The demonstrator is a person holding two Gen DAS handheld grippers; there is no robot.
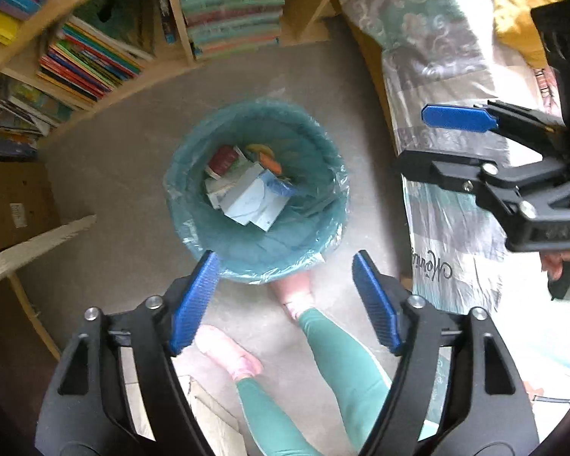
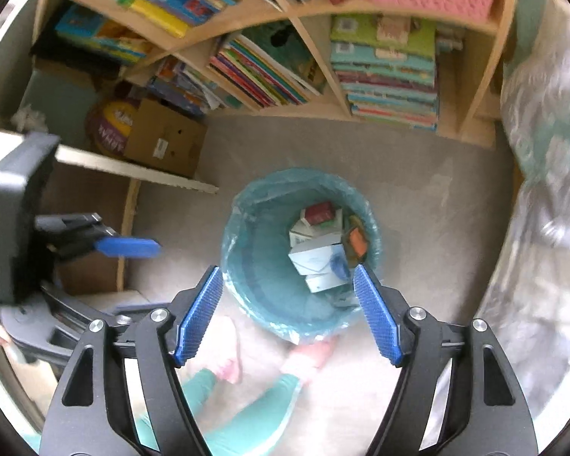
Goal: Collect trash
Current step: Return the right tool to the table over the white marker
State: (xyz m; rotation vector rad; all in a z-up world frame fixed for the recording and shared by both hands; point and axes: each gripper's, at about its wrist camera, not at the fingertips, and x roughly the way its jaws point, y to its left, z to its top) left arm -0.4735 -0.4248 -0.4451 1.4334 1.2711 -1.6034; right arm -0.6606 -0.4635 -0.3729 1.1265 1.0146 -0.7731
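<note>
A teal bin with a clear plastic liner (image 1: 193,205) stands on the grey carpet; it also shows in the right wrist view (image 2: 254,266). Inside lie pieces of trash: white and light blue boxes (image 1: 250,199), a red packet (image 1: 224,159) and an orange piece (image 1: 271,163). My left gripper (image 1: 285,292) is open and empty above the bin's near rim. My right gripper (image 2: 287,304) is open and empty above the bin too. The right gripper also shows at the right of the left wrist view (image 1: 437,140). The left gripper shows at the left of the right wrist view (image 2: 129,247).
A wooden bookshelf (image 2: 323,11) full of books stands behind the bin. A cardboard box (image 2: 163,140) sits at the left under a white board (image 2: 133,171). A bed with patterned cover (image 1: 437,76) runs along the right. The person's feet (image 1: 296,292) stand beside the bin.
</note>
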